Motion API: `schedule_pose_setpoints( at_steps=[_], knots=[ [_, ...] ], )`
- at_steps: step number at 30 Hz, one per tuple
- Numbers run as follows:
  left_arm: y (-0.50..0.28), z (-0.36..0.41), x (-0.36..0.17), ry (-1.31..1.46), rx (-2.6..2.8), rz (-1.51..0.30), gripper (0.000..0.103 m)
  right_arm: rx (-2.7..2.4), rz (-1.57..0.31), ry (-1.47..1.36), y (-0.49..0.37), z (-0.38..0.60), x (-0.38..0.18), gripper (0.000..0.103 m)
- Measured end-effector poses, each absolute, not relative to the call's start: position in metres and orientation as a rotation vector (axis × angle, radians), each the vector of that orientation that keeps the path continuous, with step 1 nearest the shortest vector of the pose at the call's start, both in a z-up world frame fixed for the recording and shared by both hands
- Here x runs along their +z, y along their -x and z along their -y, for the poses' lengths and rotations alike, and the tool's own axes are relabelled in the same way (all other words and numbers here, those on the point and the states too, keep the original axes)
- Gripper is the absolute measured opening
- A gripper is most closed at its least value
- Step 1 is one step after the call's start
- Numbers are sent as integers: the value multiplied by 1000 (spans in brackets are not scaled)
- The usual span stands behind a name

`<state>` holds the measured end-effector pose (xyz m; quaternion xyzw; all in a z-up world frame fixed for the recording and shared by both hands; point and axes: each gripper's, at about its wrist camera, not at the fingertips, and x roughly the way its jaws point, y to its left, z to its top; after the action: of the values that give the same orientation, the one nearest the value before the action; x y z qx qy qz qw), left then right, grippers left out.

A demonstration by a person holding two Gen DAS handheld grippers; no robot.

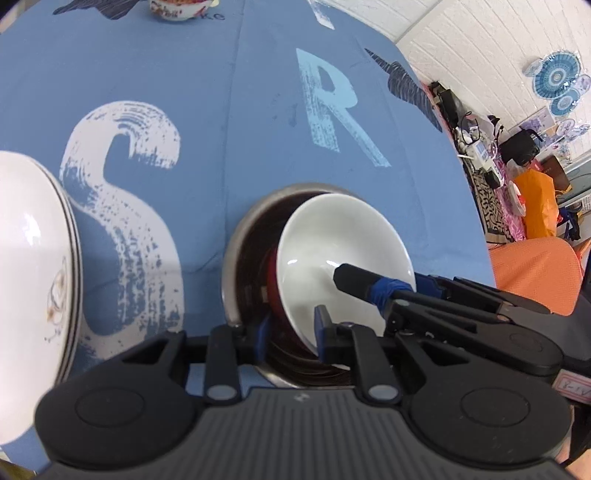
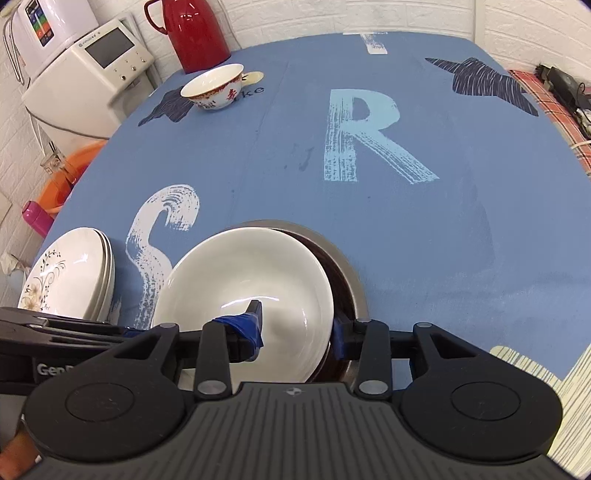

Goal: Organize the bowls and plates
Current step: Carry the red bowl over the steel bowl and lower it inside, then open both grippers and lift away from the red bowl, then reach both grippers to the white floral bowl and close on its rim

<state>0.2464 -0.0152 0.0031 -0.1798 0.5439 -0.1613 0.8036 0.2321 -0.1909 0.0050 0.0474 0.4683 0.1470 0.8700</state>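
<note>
White bowl (image 2: 243, 288) tilted inside steel bowl (image 2: 351, 273); left gripper (image 1: 291, 325) and right gripper (image 2: 295, 325) both clamped on its rim; plate stack (image 2: 70, 273) left of steel bowl.

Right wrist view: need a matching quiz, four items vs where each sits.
Items:
1. white bowl
2. plate stack
3. patterned bowl
4. red jug

Places:
A. far end, against the white wall
B. tilted inside the steel bowl
C. near left, beside the printed S
D. far left of the cloth, just in front of the jug

Pairs: 1-B, 2-C, 3-D, 4-A
</note>
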Motion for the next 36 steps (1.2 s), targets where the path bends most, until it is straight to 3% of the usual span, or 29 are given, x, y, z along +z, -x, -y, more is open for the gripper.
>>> schedule_pose_setpoints(
  at_steps=[2, 7, 9, 23, 36],
  knots=[
    [-247, 15, 4, 381, -347, -1164, 18, 310, -983, -114, -232, 194, 3, 23],
    [-246, 15, 10, 385, -377, -1151, 47, 304, -970, -177, -231, 204, 6, 21],
    [-244, 15, 17, 369, -380, -1131, 53, 302, -961, -191, -230, 207, 10, 22],
    [-260, -64, 64, 299, -265, -981, 57, 273, -933, -183, -247, 209, 36, 24],
    [-389, -188, 66, 323, -40, -979, 57, 344, -989, -130, -382, 137, 55, 26]
  ],
)
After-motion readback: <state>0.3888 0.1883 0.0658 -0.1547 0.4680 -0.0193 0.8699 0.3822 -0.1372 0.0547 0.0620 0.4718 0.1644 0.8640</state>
